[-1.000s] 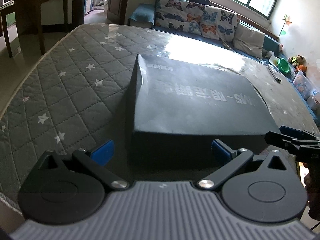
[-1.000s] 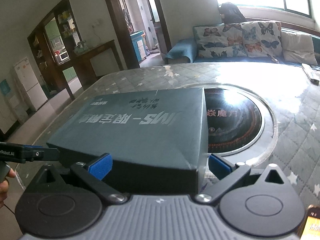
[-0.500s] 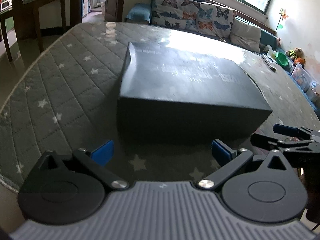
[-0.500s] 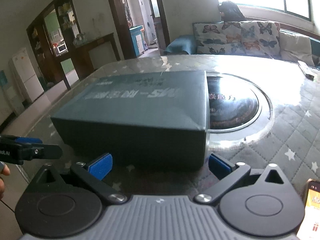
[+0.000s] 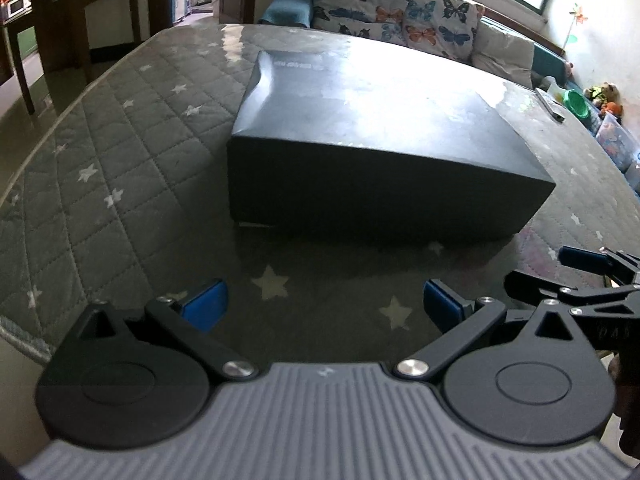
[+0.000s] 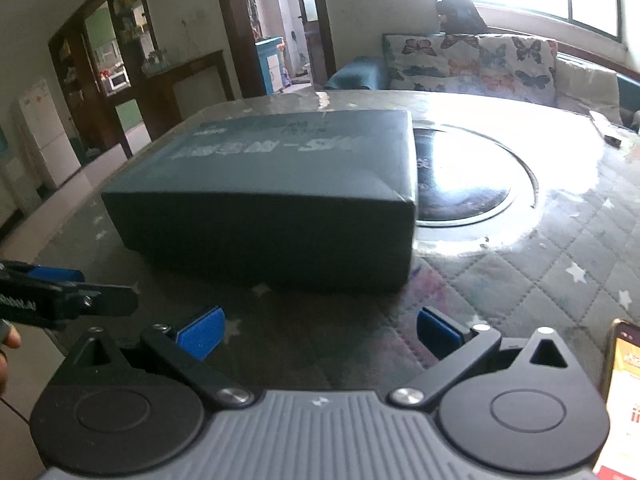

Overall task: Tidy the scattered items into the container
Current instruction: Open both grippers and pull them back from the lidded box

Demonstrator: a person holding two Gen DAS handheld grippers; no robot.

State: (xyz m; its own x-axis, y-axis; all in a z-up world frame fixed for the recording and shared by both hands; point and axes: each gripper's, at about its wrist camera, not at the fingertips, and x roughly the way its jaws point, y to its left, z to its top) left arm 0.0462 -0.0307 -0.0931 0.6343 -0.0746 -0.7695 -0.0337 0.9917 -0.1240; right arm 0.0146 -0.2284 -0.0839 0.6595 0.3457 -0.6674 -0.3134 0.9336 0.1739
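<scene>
A large dark lidded box (image 5: pixel 372 144) (image 6: pixel 280 196) rests on the quilted star-patterned table top (image 5: pixel 120 168), its lid on and printed with pale lettering. My left gripper (image 5: pixel 324 304) is open just in front of the box's near side, nothing between its blue pads. In the right wrist view my right gripper (image 6: pixel 316 330) is also open, a short way back from the box's near corner. Each gripper shows in the other's view: the right one (image 5: pixel 588 280) at the far right, the left one (image 6: pixel 60 294) at the far left. No scattered items are visible.
A round black hob plate (image 6: pixel 468 176) is set into the table behind the box. A phone (image 6: pixel 620 396) lies at the near right edge. A sofa with butterfly cushions (image 5: pixel 404 20) runs along the far side. A flat grey object (image 5: pixel 550 106) lies far right.
Both grippers have pulled back and down from the box, which now sits farther away with bare quilt showing in front of it. Both stayed open.
</scene>
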